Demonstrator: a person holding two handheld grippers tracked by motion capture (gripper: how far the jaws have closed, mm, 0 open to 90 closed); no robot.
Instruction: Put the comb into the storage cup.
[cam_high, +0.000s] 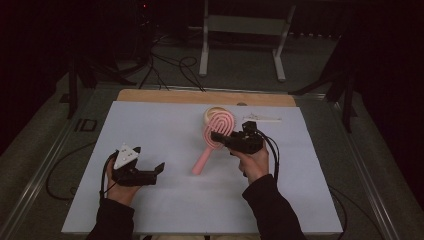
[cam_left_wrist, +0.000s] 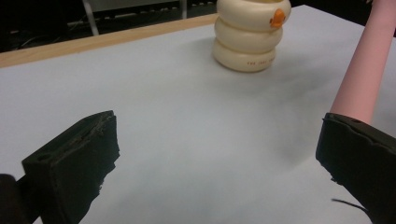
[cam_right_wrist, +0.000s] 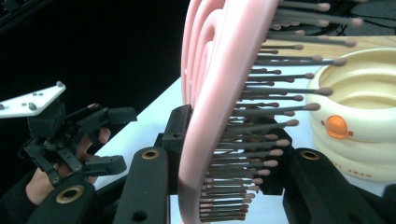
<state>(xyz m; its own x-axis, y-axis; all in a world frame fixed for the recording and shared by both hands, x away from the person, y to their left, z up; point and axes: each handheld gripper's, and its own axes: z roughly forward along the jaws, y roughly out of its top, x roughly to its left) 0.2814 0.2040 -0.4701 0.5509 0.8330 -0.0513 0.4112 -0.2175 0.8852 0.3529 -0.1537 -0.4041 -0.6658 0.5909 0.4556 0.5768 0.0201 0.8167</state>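
Note:
A pink hairbrush is held up at its head, bristles facing right, by my right gripper, which is shut on it. Its handle slopes down towards the table's middle. In the right gripper view the jaws clamp the brush head from both sides. Behind the brush stands a cream ringed container with an orange mark. My left gripper rests low at the front left, open, with nothing between its jaws. In the left gripper view the container and the pink handle lie ahead.
A white sheet covers the table, with a wooden strip along its far edge. A small white object lies at the back right. A metal frame and cables stand on the floor beyond.

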